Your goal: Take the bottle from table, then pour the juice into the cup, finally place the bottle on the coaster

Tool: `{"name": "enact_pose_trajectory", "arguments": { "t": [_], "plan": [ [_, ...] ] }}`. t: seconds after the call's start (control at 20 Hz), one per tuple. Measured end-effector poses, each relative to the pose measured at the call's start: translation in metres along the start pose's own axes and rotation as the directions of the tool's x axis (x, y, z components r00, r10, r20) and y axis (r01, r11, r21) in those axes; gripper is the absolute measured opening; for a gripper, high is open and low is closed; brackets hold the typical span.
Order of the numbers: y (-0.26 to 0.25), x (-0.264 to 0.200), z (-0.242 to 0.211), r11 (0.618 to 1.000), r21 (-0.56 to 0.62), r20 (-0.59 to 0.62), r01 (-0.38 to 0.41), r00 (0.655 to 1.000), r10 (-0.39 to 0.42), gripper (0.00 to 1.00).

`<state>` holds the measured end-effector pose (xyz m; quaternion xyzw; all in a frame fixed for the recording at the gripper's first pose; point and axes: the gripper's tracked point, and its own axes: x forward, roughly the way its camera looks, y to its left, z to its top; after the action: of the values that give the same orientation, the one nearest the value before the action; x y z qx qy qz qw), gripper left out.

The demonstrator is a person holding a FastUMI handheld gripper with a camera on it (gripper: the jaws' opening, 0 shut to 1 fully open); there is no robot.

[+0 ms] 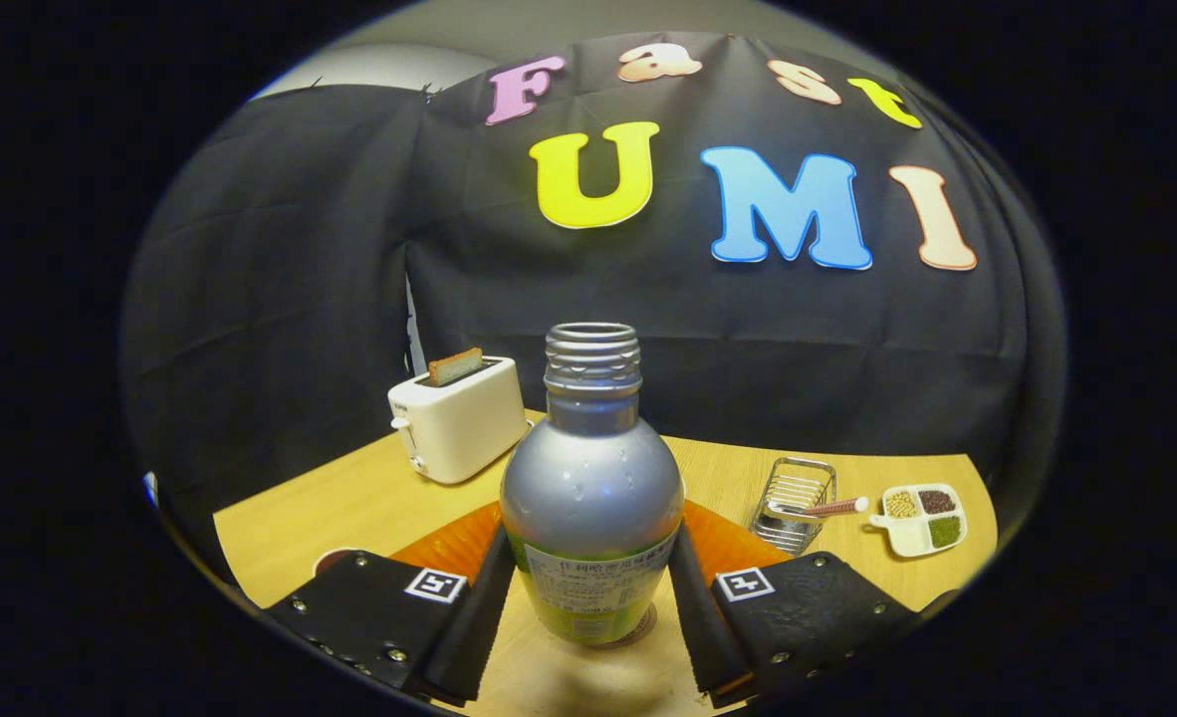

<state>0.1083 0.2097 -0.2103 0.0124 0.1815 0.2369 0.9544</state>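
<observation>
Bottle point(591, 498): stands upright on the table point(350, 498), between the two fingers of the claw point(593, 607); silver upper body, green and white label below, threaded neck with no cap on it. What is inside cannot be seen through the silver wall; small drops sit on its shoulder.
Claw: closed on the bottle, one finger pressed to each side of the lower body at label height, the bottle's base showing just under and between them.
Bottle's footing: its base appears to rest on the wood, with a thin round dark edge showing under it that I cannot identify.
Orange mat point(733, 543): ribbed, lies flat on the table right behind the bottle, showing on both sides of it.
Toaster point(457, 418): cream coloured, beyond the bottle and to its left, near the booth's black wall; a brown slice of toast point(454, 365) sticks up from its slot.
Wire basket point(794, 503): metal, beyond the bottle to its right, just past the orange mat; what it holds is too small to tell.
Stick with a pale tip point(835, 507): lies across the basket's rim, pointing away from the bottle.
Divided dish point(919, 520): white, farther right of the bottle than the basket; three compartments hold pale grains, dark brown grains and green grains.
</observation>
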Motion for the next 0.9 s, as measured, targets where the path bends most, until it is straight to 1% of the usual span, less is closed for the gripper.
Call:
{"name": "enact_pose_trajectory", "arguments": {
  "t": [0.15, 0.4, 0.5, 0.7, 0.8, 0.9],
  "plan": [
    [-0.005, 0.003, -0.004, 1.0, 0.006, -0.007, -0.006, 1.0, 0.006, 0.76],
    [-0.011, 0.025, -0.017, 1.0, 0.017, -0.022, -0.004, 1.0, 0.004, 0.77],
    [-0.011, 0.034, -0.029, 1.0, 0.02, -0.029, -0.01, 1.0, 0.011, 0.77],
    [-0.017, 0.05, -0.047, 1.0, -0.005, -0.047, 0.003, 0.999, -0.003, 0.77],
    [-0.017, 0.056, -0.057, 1.0, 0.007, -0.055, -0.008, 0.998, 0.008, 0.77],
    [-0.021, 0.061, -0.069, 1.0, 0.006, -0.067, 0.0, 0.998, 0.0, 0.77]
  ]
}}
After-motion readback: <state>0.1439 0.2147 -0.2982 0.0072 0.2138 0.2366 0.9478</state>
